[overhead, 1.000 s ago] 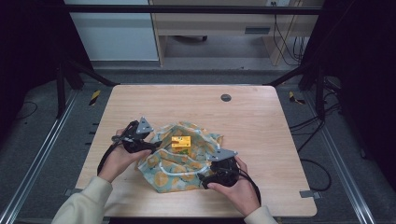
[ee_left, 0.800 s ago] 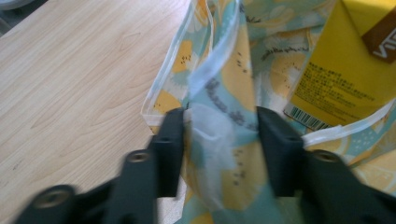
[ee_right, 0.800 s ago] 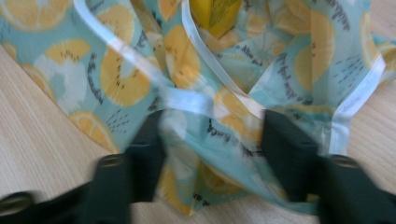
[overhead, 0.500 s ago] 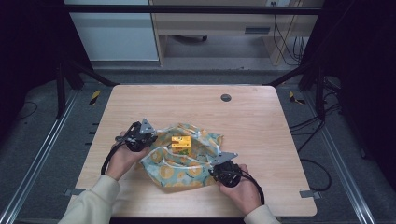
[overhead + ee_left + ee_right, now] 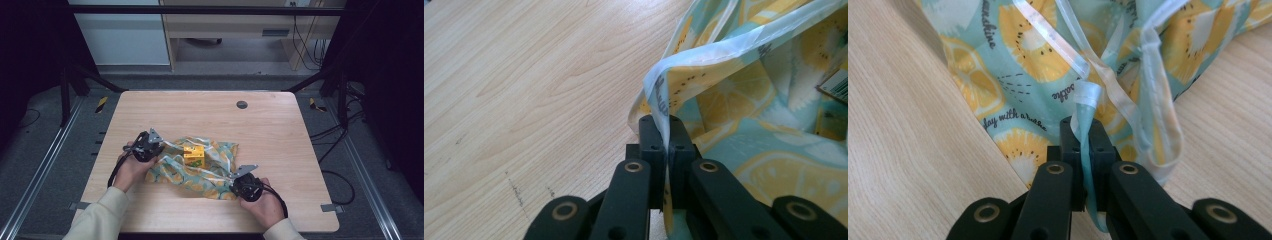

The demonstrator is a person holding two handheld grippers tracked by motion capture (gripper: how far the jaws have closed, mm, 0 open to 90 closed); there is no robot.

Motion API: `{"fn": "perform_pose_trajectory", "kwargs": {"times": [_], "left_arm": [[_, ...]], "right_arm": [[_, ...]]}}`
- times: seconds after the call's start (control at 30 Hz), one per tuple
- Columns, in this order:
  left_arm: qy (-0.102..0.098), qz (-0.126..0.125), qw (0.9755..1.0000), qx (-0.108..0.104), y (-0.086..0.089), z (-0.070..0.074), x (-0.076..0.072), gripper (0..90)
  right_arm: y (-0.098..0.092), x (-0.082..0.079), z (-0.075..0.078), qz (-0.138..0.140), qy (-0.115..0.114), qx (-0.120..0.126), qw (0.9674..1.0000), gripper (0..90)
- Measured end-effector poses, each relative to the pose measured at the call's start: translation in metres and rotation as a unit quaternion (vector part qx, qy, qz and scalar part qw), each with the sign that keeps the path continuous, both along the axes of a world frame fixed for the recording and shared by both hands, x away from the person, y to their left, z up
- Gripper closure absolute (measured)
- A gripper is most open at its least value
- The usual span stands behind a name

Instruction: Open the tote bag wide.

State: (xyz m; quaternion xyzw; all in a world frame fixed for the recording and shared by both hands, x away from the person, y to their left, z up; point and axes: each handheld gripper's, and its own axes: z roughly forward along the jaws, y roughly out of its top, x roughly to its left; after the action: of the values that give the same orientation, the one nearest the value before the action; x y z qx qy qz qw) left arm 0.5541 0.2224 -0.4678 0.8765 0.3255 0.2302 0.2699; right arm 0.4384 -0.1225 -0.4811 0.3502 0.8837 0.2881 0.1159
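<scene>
High view: the counter (image 5: pixel 280 125) is seen across the middle of the frame, with the lemon-print bag (image 5: pixel 200 167) spread at lower centre and a yellow box (image 5: pixel 193 155) set on it. The bag's edge is pinched by the closed left claw (image 5: pixel 667 131), its ribbon by the closed right claw (image 5: pixel 1083 131).

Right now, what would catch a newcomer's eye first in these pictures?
The bright bag printed with lemon slices, lying near the front of the wooden table, with a small yellow box on it. The left gripper is shut on the bag's edge, and the right gripper pinches its pale ribbon handle.
</scene>
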Motion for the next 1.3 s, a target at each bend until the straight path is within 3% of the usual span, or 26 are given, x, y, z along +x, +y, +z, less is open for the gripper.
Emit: {"fn": "perform_pose_trajectory", "kwargs": {"times": [0.3,0.67,1.3], "left_arm": [[0.009,0.006,0.9999,-0.003,0.003,-0.007,0.006,89.4],[0.022,0.008,0.9997,-0.003,0.005,-0.011,0.010,89.6],[0.026,0.011,0.9996,0.002,0.005,-0.015,0.011,89.5]], "right_arm": [[0.000,0.001,-0.002,0.001,0.012,-0.009,0.9999,90.0],[0.001,0.001,-0.003,0.005,0.011,-0.013,0.9998,90.0],[0.002,-0.002,-0.002,0.008,0.007,-0.021,0.9997,90.0]]}}
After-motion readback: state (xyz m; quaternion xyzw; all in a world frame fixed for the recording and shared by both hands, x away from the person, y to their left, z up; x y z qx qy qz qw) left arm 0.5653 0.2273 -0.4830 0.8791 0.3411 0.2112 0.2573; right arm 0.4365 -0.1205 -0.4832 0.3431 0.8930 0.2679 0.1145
